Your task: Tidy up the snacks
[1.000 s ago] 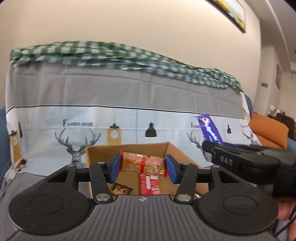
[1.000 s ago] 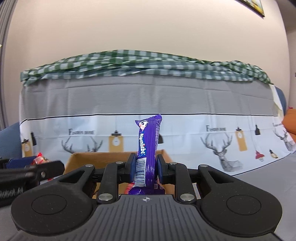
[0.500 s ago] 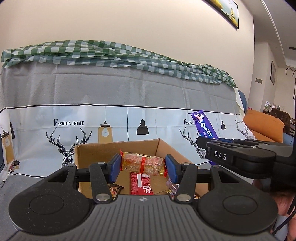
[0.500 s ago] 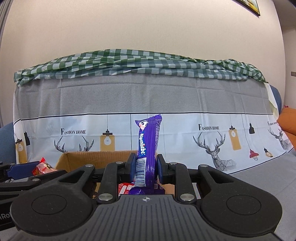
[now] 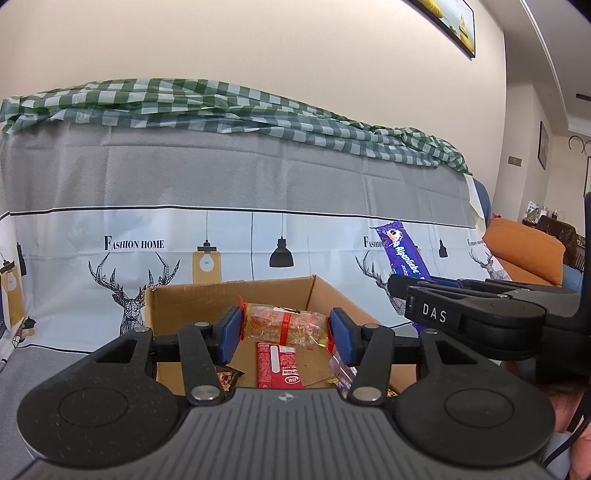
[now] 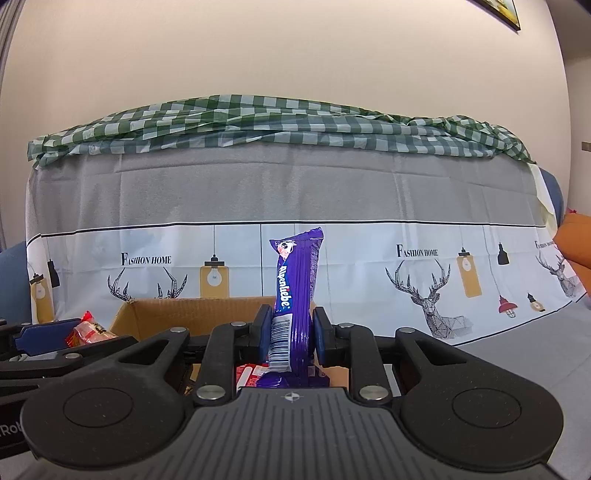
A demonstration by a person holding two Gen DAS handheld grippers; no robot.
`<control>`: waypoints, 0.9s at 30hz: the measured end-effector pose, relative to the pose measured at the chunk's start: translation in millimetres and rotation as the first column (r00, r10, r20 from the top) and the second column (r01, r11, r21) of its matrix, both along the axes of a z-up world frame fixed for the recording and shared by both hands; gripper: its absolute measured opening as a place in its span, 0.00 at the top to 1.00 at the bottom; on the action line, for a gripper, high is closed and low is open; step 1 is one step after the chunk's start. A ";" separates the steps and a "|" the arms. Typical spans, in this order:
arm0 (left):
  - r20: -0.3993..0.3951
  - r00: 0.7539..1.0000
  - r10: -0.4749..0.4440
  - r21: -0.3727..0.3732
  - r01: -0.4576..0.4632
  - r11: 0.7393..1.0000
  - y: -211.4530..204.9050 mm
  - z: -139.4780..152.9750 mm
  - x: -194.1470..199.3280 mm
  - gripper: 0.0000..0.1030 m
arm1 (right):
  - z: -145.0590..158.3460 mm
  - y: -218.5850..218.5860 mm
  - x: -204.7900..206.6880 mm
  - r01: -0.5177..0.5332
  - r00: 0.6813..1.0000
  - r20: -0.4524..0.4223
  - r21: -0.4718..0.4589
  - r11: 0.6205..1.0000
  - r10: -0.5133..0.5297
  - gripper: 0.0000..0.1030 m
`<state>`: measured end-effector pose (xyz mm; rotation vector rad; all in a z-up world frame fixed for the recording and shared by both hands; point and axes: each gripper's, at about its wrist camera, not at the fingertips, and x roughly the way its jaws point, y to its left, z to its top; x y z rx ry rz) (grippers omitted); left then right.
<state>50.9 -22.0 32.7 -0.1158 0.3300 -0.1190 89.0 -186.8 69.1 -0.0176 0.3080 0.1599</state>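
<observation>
Two wrist fisheyes, side by side, facing the draped sofa

Each looks forward along its own fingers, close above the cardboard box (image 5: pixel 229 295); both share the box (image 6: pixel 192 308) and deer-print cover (image 5: pixel 129 280).

My left gripper (image 5: pixel 284 334) hides the box (image 5: pixel 258 293) front wall. Wrappers (image 5: pixel 341 371) beneath it I cannot identify. The painting (image 5: pixel 448 26) is cropped.

My left gripper (image 5: pixel 284 332) clamps a clear-wrapped cake bar (image 5: pixel 284 326) crosswise above the open cardboard box (image 5: pixel 229 295); my right gripper (image 6: pixel 290 338) pinches an upright purple Alpenliebe pack (image 6: pixel 295 288).
</observation>
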 end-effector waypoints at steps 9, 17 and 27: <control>-0.044 0.999 -0.017 0.025 0.018 1.000 -3.2 -7.2 3.8 0.31 | -4.8 3.3 5.0 -0.008 0.999 -0.041 -0.022 1.000 0.007 0.62; -0.047 0.999 -0.010 0.077 0.014 0.997 0.6 -7.3 -4.2 0.16 | -5.1 0.7 3.4 0.009 0.999 -0.052 -0.011 1.000 -0.009 0.16; -0.079 0.991 0.106 0.085 -0.100 0.991 3.2 -1.0 -42.0 0.03 | 9.0 -21.5 -18.8 0.031 0.994 -0.110 0.061 0.998 -0.024 0.01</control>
